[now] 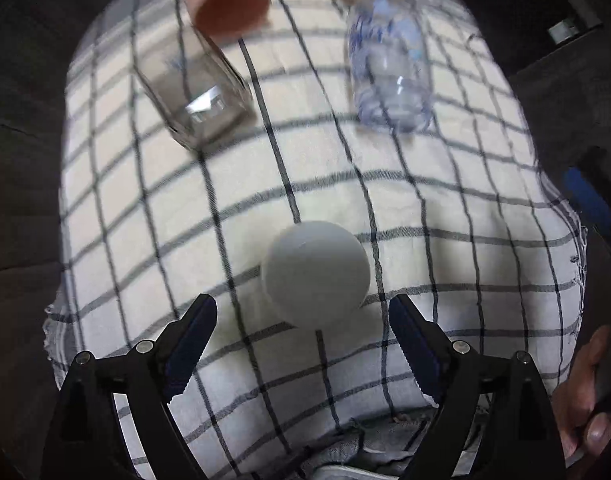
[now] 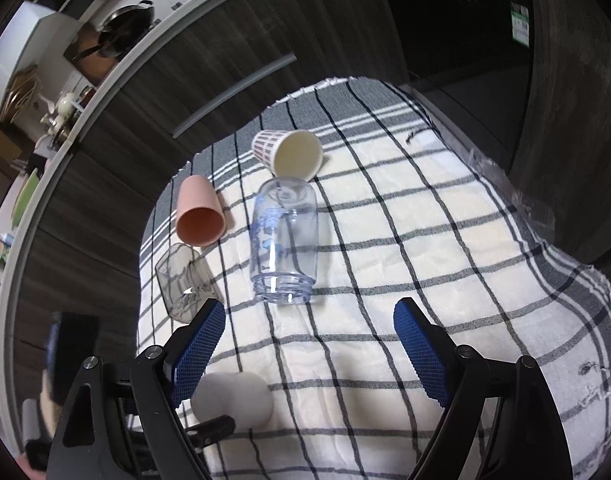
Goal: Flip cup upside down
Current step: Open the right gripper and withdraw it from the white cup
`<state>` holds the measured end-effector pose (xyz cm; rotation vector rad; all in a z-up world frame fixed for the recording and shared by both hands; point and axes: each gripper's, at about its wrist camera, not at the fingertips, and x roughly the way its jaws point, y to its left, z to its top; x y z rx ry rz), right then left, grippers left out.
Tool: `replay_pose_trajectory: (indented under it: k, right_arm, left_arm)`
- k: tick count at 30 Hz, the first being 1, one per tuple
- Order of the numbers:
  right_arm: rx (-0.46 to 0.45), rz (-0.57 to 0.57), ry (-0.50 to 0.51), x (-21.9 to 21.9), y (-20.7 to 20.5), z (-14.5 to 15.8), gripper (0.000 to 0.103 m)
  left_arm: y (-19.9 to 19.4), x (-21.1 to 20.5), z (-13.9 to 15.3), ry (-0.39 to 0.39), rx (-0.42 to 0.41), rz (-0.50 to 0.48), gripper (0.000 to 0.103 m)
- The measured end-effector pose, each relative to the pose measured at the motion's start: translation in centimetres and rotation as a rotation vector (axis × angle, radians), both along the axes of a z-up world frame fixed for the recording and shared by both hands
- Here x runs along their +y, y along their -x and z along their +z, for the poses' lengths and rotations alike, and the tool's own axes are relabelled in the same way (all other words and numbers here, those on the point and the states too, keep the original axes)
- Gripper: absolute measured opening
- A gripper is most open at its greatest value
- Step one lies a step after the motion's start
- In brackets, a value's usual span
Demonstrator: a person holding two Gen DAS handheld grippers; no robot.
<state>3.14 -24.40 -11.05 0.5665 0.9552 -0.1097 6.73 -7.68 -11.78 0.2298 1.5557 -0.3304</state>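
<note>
The left gripper hangs wide open with nothing in it, right over the white cup, which sits bottom-up on the checked cloth just ahead of the blue pads. So that one looks flipped already, and the person's best bet is probably to lift straight up and away so a finger doesn't clip the cup and tip it

Going left to right across the far side: a clear square glass on its side, a pink cup on its side just behind it with the mouth facing the camera, a clear plastic cup with blue print lying down, and a patterned paper cup touching its far end. All four look like they need turning over. The right gripper is spread wide too, empty, aimed at the plastic one; squeezing that gently near the middle seems smart since thin plastic flexes and slips

The cloth is soft and a bit rumpled, covering the tabletop. Beyond it are dark wood cabinets and a cluttered shelf with a pan
</note>
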Motion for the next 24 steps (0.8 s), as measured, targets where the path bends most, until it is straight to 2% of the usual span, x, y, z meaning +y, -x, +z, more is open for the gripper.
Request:
replay_pose_trajectory:
  k: [3, 9, 17, 24]
  right_arm:
    - [-0.031, 0.006, 0.053, 0.8, 0.8, 1.2, 0.086]
    - [-0.090, 0.039, 0.192, 2.7, 2.2, 3.0, 0.086]
    - [-0.186, 0.084, 0.365, 5.9, 4.6, 5.1, 0.088]
    - [-0.267, 0.102, 0.499, 8.3, 6.9, 6.2, 0.091]
  left_arm:
    - [1.5, 0.8, 2.0, 0.006, -0.143, 0.011, 0.090]
    - [3.1, 2.9, 4.0, 0.024, -0.386, 0.061, 0.090]
    - [5.6, 5.1, 4.5, 0.071, -0.592, 0.112, 0.092]
    - [7.2, 6.2, 4.7, 0.119, -0.715, 0.157, 0.094]
